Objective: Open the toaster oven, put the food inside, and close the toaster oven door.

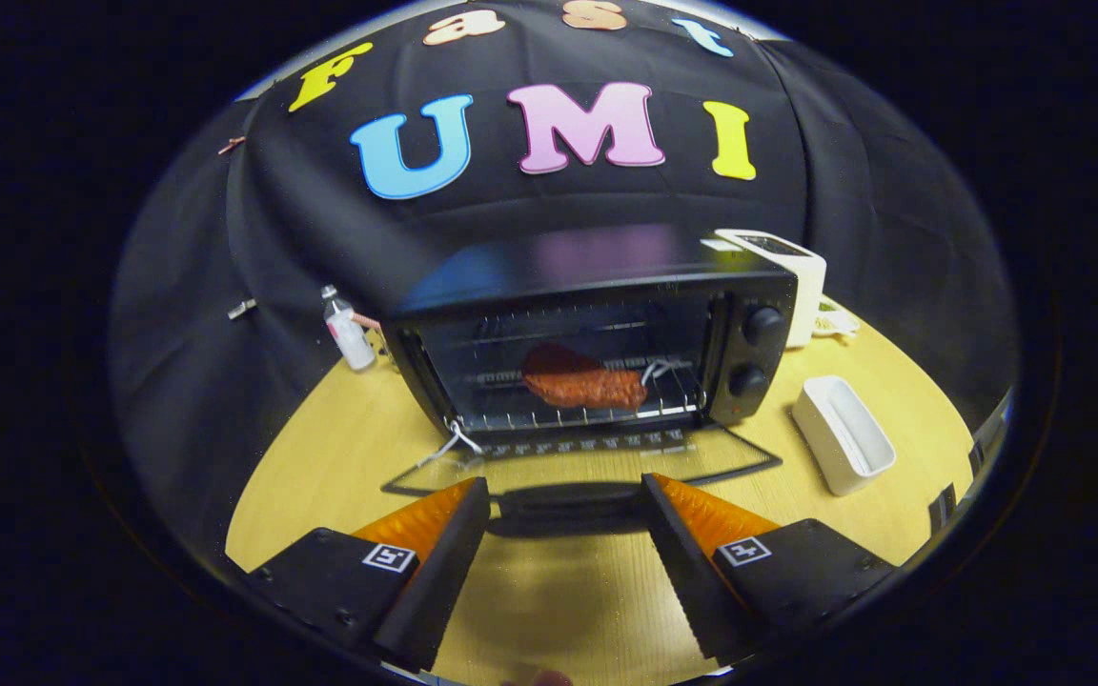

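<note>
Gripper (565, 495): fingers spread wide, nothing between them, tips just short of the door's handle
Toaster oven (597, 276): black, at 12 o'clock ahead of the fingers, on the yellow wooden table (320, 448)
Door (578, 459): glass, dropped flat toward the fingers
Food (579, 379): reddish-brown piece lying on the wire rack (663, 405) inside
Knobs (762, 326): two, stacked on the oven's right panel
White tray (843, 433): at 2 o'clock, beside the oven
White box (792, 276): behind the oven's right corner
Small bottle (349, 335): at 10 o'clock, left of the oven
</note>
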A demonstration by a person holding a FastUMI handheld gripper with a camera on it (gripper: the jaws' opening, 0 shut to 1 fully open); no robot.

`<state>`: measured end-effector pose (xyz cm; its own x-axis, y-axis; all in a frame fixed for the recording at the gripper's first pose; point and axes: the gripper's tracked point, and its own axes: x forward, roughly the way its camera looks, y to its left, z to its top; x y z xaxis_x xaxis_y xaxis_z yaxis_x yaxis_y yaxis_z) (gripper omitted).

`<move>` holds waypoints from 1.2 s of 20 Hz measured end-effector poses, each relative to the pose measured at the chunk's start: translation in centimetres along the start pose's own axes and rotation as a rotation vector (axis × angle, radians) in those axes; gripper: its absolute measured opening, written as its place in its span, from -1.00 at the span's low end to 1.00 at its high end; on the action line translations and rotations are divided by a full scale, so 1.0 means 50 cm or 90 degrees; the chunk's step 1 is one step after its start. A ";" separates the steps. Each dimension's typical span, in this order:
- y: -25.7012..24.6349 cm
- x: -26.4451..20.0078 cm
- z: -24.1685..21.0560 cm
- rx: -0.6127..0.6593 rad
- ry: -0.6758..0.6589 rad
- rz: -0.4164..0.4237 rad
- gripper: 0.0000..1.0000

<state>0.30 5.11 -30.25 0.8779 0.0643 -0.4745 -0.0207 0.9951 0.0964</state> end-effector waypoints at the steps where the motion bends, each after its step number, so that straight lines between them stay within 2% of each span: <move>1: 0.011 0.012 0.023 -0.001 -0.004 0.004 0.97; 6: 0.036 0.059 0.118 0.006 -0.038 0.013 0.97; 8: 0.026 0.019 0.069 0.006 -0.027 -0.005 0.97; 11: 0.006 -0.016 -0.090 0.003 0.065 -0.024 0.97; 13: -0.002 -0.019 -0.178 0.010 0.107 -0.026 0.97; 15: -0.013 -0.004 -0.221 0.018 0.134 -0.038 0.97; 20: -0.006 0.055 -0.248 0.008 0.161 -0.032 0.97; 24: -0.005 0.052 -0.233 0.032 0.151 -0.023 0.97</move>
<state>-2.98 5.91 -41.68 0.7407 0.0502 -0.6700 0.0380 0.9925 0.1165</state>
